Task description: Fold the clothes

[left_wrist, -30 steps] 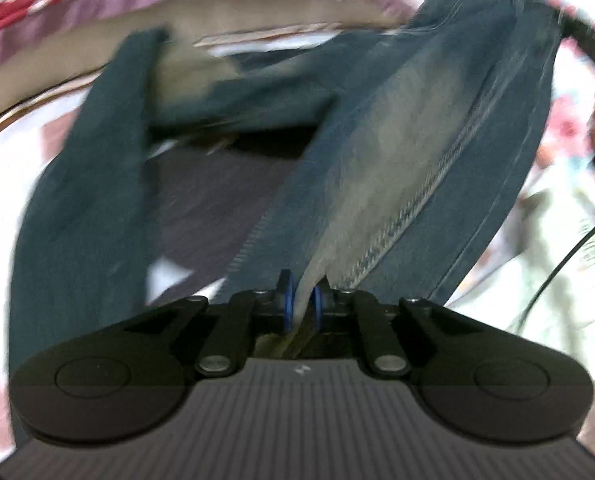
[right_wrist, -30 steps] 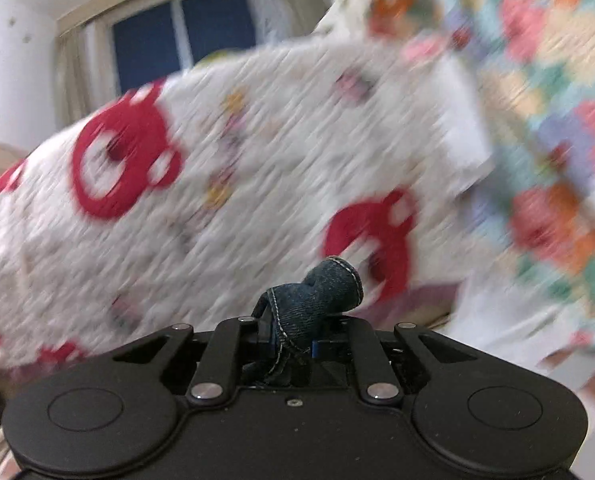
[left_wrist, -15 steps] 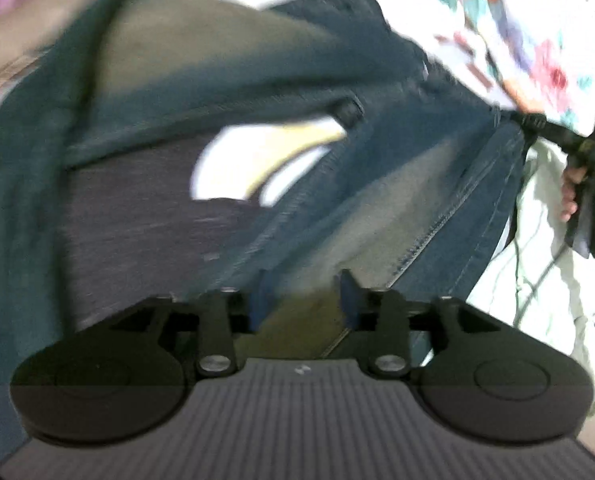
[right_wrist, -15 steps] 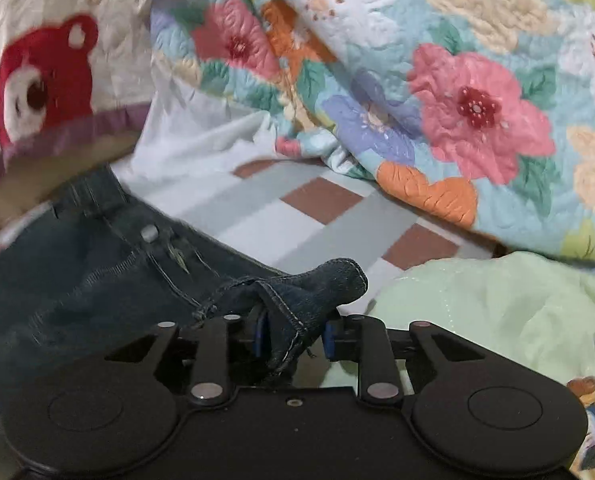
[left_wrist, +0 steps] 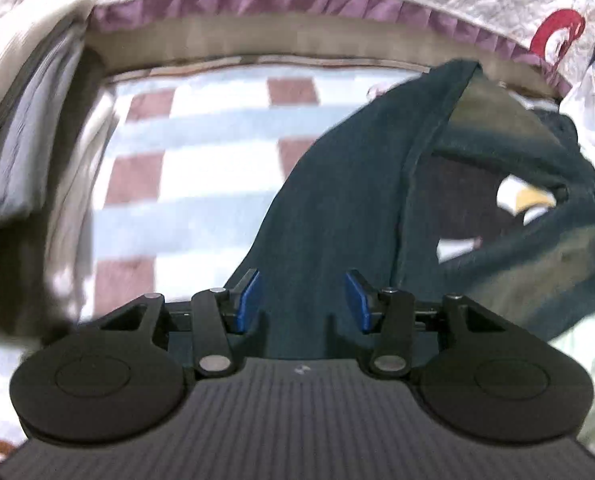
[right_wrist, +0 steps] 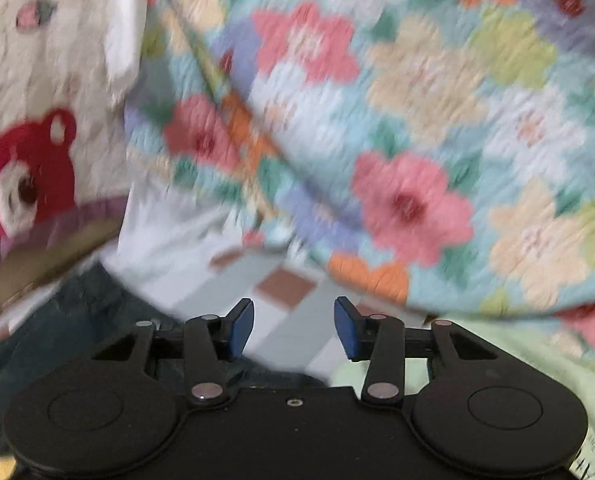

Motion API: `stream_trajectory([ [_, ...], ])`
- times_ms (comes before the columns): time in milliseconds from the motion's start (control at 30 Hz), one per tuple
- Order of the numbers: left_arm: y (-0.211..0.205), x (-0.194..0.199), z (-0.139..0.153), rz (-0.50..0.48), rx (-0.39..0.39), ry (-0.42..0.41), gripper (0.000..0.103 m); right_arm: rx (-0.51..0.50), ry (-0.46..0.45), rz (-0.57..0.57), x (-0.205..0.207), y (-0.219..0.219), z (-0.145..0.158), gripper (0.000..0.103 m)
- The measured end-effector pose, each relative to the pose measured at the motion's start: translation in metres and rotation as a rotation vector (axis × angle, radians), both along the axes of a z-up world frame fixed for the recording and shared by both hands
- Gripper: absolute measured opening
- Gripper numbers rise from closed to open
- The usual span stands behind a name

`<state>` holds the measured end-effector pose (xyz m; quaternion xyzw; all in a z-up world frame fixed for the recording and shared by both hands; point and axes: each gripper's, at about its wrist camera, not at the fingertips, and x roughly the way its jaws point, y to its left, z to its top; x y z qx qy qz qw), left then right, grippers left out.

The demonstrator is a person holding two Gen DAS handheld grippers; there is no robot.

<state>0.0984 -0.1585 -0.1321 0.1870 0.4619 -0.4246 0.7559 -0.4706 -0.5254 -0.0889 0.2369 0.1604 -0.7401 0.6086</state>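
step: jeans laid out for folding | jeans [left_wrist: 337, 200]: spread on the checked bed sheet [left_wrist: 201, 152], below the quilts | left tool [left_wrist: 302, 300]: spread, denim between pads but unpinched | right tool [right_wrist: 293, 326]: empty, opening; jeans [right_wrist: 69, 320] lower left

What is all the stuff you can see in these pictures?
jeans: one, dark blue, on the checked sheet, right half of the left view
checked sheet: one, white, grey and brown, under the jeans
bear quilt: one, white with red bears, at the back
flower quilt: one, many colours, right view
pale green cloth: one, lower right
left tongs: one, black, blue pads, open over the jeans
right tongs: one, opening, nothing between them
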Motion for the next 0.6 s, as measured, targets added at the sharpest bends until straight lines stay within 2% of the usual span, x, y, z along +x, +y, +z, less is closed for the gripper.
stream_trajectory([
  [100, 0.017, -0.009, -0.003, -0.038, -0.013, 0.014, 0.047, 0.066, -0.198, 0.166, 0.016, -0.002, -0.001, 0.052],
  [167, 0.022, -0.015, -0.004, -0.071, -0.047, 0.044, 0.048, 0.155, -0.294, 0.338, 0.052, -0.003, -0.012, 0.052],
  [267, 0.025, -0.021, -0.009, -0.114, -0.079, 0.089, 0.049, 0.308, -0.376, 0.652, 0.135, 0.009, -0.034, 0.052],
  [400, 0.030, -0.029, -0.016, -0.133, -0.109, 0.160, 0.054, 0.635, -0.513, 1.089, 0.256, 0.049, -0.065, 0.044],
  [467, 0.034, -0.031, -0.024, -0.123, -0.129, 0.227, 0.058, 0.738, -0.532, 1.249, 0.302, 0.075, -0.070, 0.044],
  [500, 0.034, -0.030, -0.030, -0.114, -0.138, 0.262, 0.059, 0.772, -0.506, 1.321, 0.323, 0.089, -0.070, 0.044],
  [600, 0.030, -0.029, -0.048, -0.084, -0.151, 0.331, 0.060, 0.794, -0.381, 1.452, 0.365, 0.120, -0.072, 0.044],
])
